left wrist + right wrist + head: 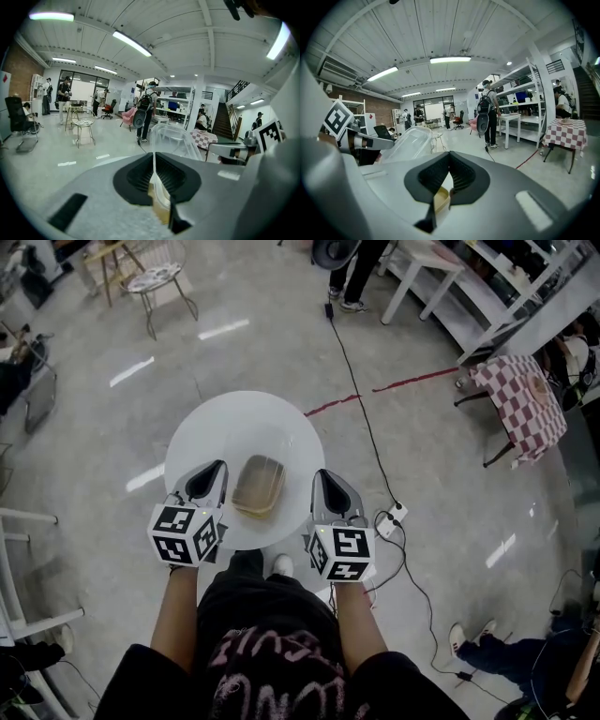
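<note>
I am pinching the box (258, 486) rim on the worktop (216, 427): left claw (221, 468) clamping at 9 o'clock, right claw (322, 476) at 3 o'clock, balancing the load evenly.

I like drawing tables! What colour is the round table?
White; the head view shows the table best.

no word, brand or number can be read for certain. the only lettering is the large pink print on the person's black shirt (272, 664), which shows upside down and creased in the head view, so its letters cannot be made out. the left marker cube (185, 533) and the right marker cube (339, 554) carry black-and-white square code patterns, not letters or numbers, and the small red mark on a white board (4, 78) by the brick wall is too small to read.
</note>
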`<state>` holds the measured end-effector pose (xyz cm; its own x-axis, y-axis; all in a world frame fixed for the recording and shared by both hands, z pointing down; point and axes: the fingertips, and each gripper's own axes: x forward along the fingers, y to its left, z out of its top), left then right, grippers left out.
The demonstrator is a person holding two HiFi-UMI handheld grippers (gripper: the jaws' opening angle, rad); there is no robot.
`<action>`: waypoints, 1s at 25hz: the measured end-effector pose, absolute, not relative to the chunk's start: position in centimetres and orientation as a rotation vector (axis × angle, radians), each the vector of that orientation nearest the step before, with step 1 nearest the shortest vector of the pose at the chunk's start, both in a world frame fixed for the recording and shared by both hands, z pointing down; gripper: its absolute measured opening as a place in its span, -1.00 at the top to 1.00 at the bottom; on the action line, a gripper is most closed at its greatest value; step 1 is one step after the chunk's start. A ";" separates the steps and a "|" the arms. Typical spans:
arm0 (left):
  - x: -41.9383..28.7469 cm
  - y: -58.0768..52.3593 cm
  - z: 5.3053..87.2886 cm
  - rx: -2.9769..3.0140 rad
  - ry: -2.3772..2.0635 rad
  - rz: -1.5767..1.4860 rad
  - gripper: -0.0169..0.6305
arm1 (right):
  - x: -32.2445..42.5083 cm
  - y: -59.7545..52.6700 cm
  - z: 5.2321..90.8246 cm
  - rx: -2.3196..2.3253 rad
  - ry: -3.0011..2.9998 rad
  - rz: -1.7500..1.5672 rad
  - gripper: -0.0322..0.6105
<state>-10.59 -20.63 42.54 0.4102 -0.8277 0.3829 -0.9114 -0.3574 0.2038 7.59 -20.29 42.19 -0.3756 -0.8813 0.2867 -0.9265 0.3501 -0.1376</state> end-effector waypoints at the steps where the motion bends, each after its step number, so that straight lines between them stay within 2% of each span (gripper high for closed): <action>1: -10.5 -20.4 42.1 2.298 -1.492 0.299 0.90 | 7.5 -20.2 41.8 1.652 -2.448 0.407 0.89; 25: -9.8 -16.6 35.5 2.391 -1.605 0.208 0.90 | 8.1 -17.0 35.4 1.613 -2.563 0.222 0.89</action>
